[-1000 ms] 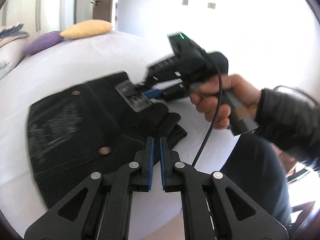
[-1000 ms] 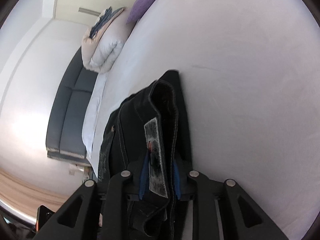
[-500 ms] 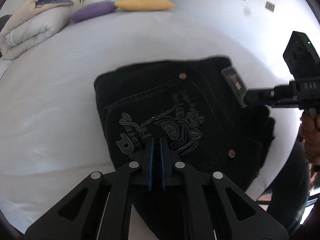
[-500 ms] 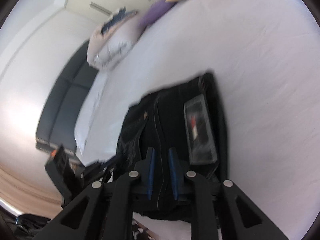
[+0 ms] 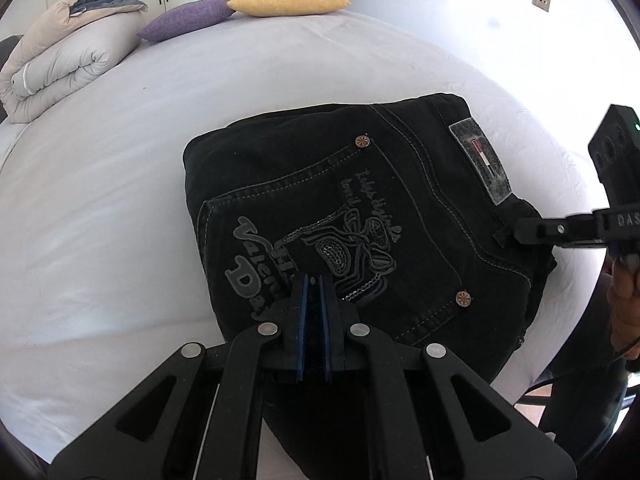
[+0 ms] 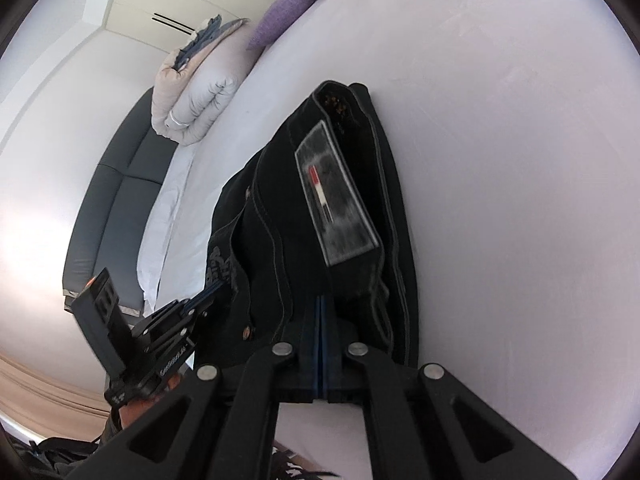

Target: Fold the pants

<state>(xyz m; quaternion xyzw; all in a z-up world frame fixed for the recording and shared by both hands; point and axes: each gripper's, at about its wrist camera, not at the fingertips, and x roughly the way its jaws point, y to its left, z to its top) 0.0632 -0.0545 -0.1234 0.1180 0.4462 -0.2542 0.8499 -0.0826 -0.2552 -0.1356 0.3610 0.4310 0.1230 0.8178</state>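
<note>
Black jeans (image 5: pixel 360 216) lie folded into a compact block on the white bed (image 5: pixel 120 200), back pocket embroidery and grey waist patch (image 5: pixel 480 164) facing up. My left gripper (image 5: pixel 313 280) is shut and empty, its tips just over the near edge of the jeans. My right gripper (image 6: pixel 321 300) is shut with its tips against the waistband end of the jeans (image 6: pixel 320 208); it also shows at the right edge of the left wrist view (image 5: pixel 520 230), touching the jeans beside the patch. Whether it pinches cloth I cannot tell.
A rolled duvet (image 5: pixel 60 60), a purple pillow (image 5: pixel 184 20) and a yellow pillow (image 5: pixel 288 0) sit at the far end of the bed. A dark sofa (image 6: pixel 112 208) stands beside the bed. The bed edge is close on the right (image 5: pixel 560 320).
The right gripper has let the waistband down onto the block and closed. The left gripper has swung over the jeans. The folded block now lies flat.
</note>
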